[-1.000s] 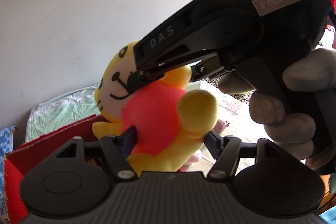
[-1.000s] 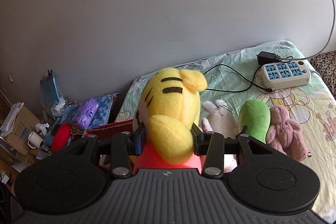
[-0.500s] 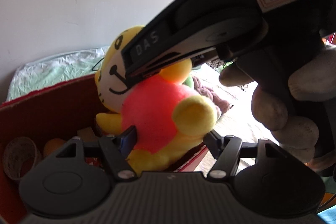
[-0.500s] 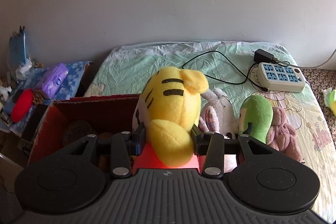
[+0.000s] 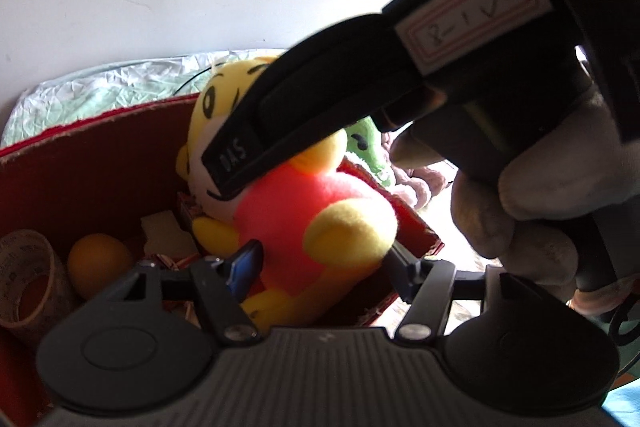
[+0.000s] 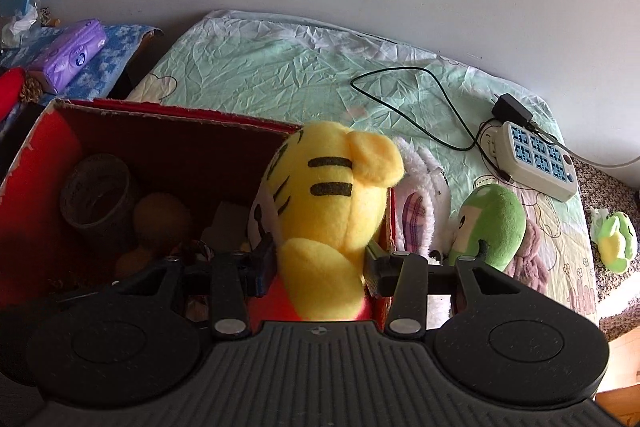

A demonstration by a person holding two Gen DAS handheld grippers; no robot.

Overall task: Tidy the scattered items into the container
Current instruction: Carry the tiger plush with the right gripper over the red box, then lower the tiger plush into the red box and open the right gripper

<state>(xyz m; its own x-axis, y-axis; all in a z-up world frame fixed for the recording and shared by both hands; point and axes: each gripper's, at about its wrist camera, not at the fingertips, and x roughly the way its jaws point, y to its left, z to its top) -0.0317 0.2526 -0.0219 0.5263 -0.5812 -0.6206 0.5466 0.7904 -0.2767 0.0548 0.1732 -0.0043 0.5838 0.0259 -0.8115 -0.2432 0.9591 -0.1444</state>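
Yellow plush tiger toy w/ black stripes & a pink-red body (image 6: 332,195) sits at the right end of the red cardboard box (image 6: 168,109), partly inside, head above the rim. Both grippers are on it. Right gripper (image 6: 320,263): jaws narrow, pinching the toy at the neck/shoulder from behind, pads pressed into the plush on both sides. Left gripper (image 5: 320,259): jaws closing, toy's pink belly between them; left blue pad is against the body, right finger just beside the yellow arm, can't tell if it presses. In the left view the right gripper's black housing (image 5: 320,107) crosses over the toy's face, gripped by a gloved hand (image 5: 532,211). Inside the box: brown tape roll (image 6: 96,193) at the left end, orange ball (image 6: 162,215) just beside it, some paper/card bits near the toy. On the pale green crinkled bedsheet (image 6: 260,67) right of the box: white plush w/ plaid ear (image 6: 420,195) touching the box side, green plush (image 6: 492,223) next to it, mauve plush (image 6: 528,259) partly behind the green one. Farther back: white power strip w/ blue sockets (image 6: 540,159) w/ black adapter & cable (image 6: 400,95). Small green-yellow plush (image 6: 614,241) well apart at far right. Purple tissue pack (image 6: 68,55) on blue cloth left of the bed.
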